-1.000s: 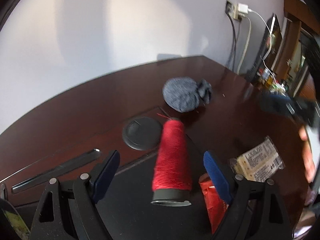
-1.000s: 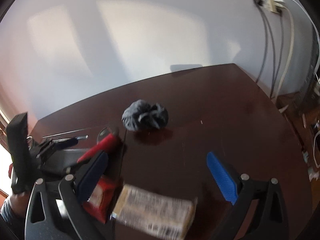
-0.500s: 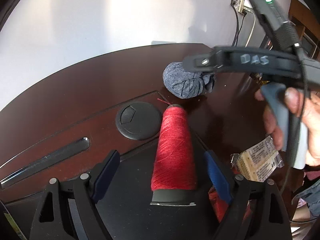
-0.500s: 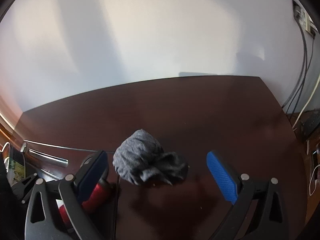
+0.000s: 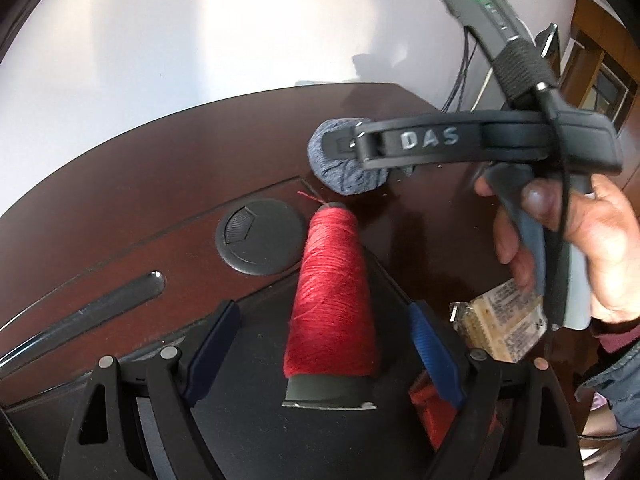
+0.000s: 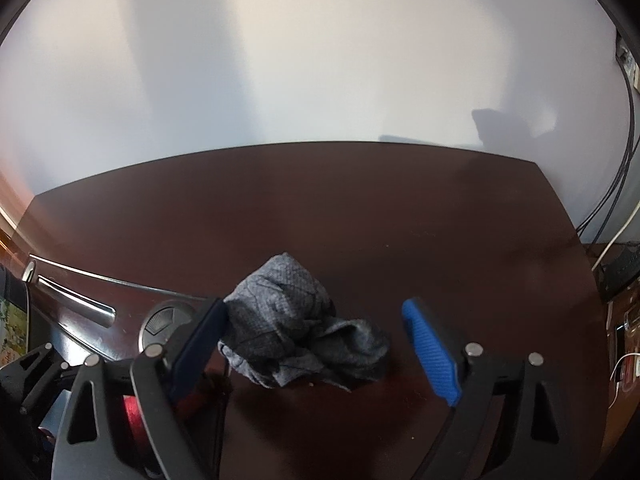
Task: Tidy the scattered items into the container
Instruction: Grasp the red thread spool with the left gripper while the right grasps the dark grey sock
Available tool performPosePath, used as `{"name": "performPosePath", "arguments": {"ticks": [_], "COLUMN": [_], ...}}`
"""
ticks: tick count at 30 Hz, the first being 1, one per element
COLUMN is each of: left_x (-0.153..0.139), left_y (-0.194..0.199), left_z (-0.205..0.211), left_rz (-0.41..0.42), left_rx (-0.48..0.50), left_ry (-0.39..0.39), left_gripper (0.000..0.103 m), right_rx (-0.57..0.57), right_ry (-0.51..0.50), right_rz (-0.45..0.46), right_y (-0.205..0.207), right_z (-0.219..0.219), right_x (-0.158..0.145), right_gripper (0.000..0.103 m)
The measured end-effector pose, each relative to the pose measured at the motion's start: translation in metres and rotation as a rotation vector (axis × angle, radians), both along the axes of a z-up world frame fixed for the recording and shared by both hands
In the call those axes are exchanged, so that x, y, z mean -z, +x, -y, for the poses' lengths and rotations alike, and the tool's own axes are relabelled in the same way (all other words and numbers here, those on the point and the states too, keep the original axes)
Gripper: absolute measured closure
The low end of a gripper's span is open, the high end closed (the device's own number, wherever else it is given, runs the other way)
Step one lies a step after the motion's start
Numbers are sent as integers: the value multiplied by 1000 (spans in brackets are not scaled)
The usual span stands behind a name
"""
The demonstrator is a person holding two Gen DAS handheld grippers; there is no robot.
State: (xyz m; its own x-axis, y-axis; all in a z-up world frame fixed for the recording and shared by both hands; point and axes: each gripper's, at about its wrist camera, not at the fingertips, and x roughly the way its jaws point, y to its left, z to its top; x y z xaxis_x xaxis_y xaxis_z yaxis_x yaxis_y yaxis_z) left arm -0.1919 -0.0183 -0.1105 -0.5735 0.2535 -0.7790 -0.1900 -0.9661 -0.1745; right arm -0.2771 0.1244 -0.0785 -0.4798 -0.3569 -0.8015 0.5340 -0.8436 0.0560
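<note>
Now, right tool [image 6: 316,344]: jaws wide, straddling the grey cloth [image 6: 296,340] on the desk [image 6: 400,220], gripping nothing.
Left tool [image 5: 320,336]: wide apart, around red yarn cone [image 5: 332,296].
Left view only: snack packet [image 5: 504,328], right of cone.

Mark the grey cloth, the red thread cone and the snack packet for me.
grey cloth [image 6: 296,332], right wrist view, middle of the crumpled bundle.
red thread cone [image 5: 332,296], left wrist view, mid-body of the winding.
snack packet [image 5: 504,330], left wrist view, printed face.
</note>
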Motion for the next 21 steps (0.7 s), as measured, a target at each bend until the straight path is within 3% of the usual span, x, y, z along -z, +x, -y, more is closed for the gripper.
{"name": "performPosePath", "arguments": {"ticks": [3, 5, 7, 15, 17, 19, 21], "left_x": [-4, -4, -5, -2, -2, -2, -2], "left_y": [5, 5, 8, 10, 11, 11, 11], "left_z": [-2, -4, -1, -13, -12, -10, -9], "left_rz": [-17, -23, -31, -22, -30, -37, -45], "left_rx": [-7, -9, -12, -4, -3, -1, 0], "left_ry": [-13, -22, -16, -20, -23, -25, -28], "left_gripper": [16, 16, 34, 40, 47, 62, 64], "right_rx": [-16, -27, -38, -48, -48, -47, -47], "right_ry": [-2, 1, 9, -12, -22, -33, -42], "right_rz": [6, 7, 4, 23, 31, 36, 39], "right_y": [-1, -1, 2, 4, 4, 5, 7], "right_z": [7, 10, 12, 5, 1, -2, -4], "right_x": [3, 5, 5, 3, 3, 2, 2], "right_gripper": [27, 29, 33, 47, 49, 53, 55]}}
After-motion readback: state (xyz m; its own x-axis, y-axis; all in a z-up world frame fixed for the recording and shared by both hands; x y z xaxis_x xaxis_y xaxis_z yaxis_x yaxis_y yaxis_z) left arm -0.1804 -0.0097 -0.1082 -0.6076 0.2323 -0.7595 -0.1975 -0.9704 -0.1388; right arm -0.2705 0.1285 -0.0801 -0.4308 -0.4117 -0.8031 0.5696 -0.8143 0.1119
